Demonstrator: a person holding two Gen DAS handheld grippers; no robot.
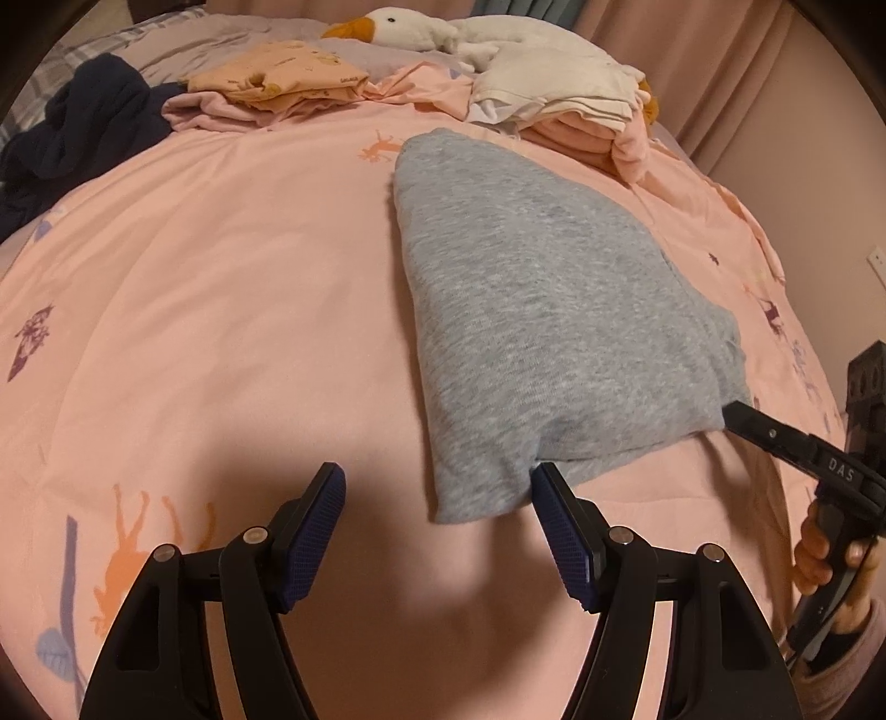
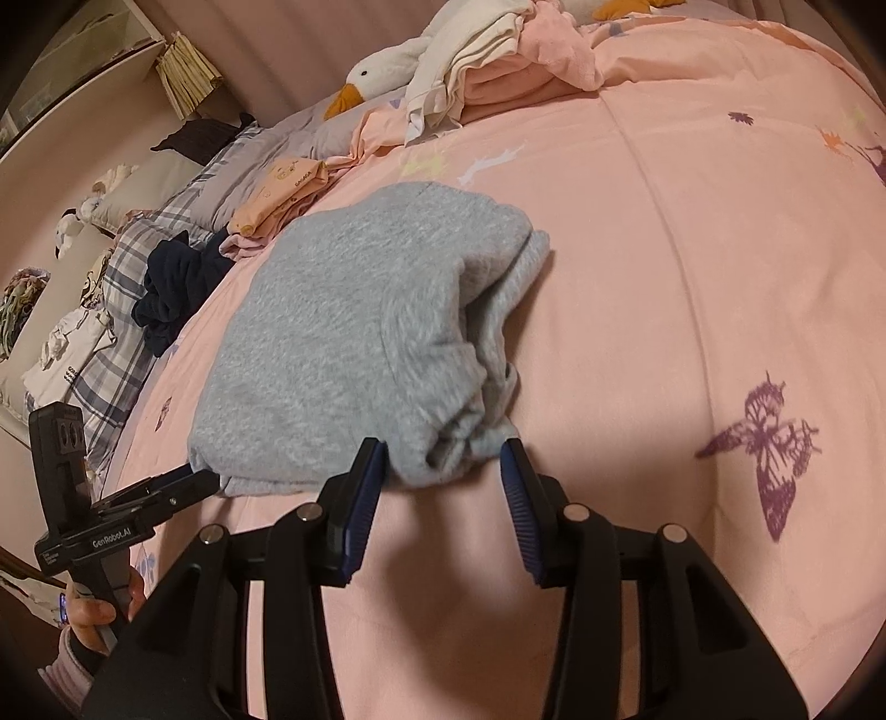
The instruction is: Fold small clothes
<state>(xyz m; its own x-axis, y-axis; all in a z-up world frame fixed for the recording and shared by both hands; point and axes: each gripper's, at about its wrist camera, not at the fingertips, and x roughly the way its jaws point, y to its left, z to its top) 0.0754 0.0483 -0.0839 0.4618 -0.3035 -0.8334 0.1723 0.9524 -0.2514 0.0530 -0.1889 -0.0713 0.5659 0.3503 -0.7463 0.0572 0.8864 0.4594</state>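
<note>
Blue-padded fingers (image 1: pixel 326 526) of the left tongs (image 1: pixel 437 487) fill the bottom of the left wrist view, spread wide with nothing pinched between them; the right-hand pad just touches the near edge of the grey garment (image 1: pixel 542 310), while the other pad stands over bare pink bedcover (image 1: pixel 210 288). That offset suggests the left tongs sit at the garment's near left corner, ready to take it but not yet closed.

In the right wrist view the right tongs (image 2: pixel 443 459) straddle the bunched near right corner of the grey garment (image 2: pixel 343 332). Cloth lies between the pads, yet a gap shows beside the right pad, so this reads as a loose bracket and no firm grip. A hand (image 1: pixel 830 554) holds that tool at the right edge of the left view.

On the bed the grey garment lies already folded into a thick, long packet, its far end toward the pillows. Both tongs at the two near corners look like the setup for lifting that edge and folding it over toward the far end.

Beyond it, a white and pink folded stack (image 1: pixel 559 105) and an orange printed piece (image 1: pixel 288 72) rest near a plush goose (image 1: pixel 421 27), likely finished work set aside, with a dark crumpled garment (image 1: pixel 72 138) off to the left.
</note>
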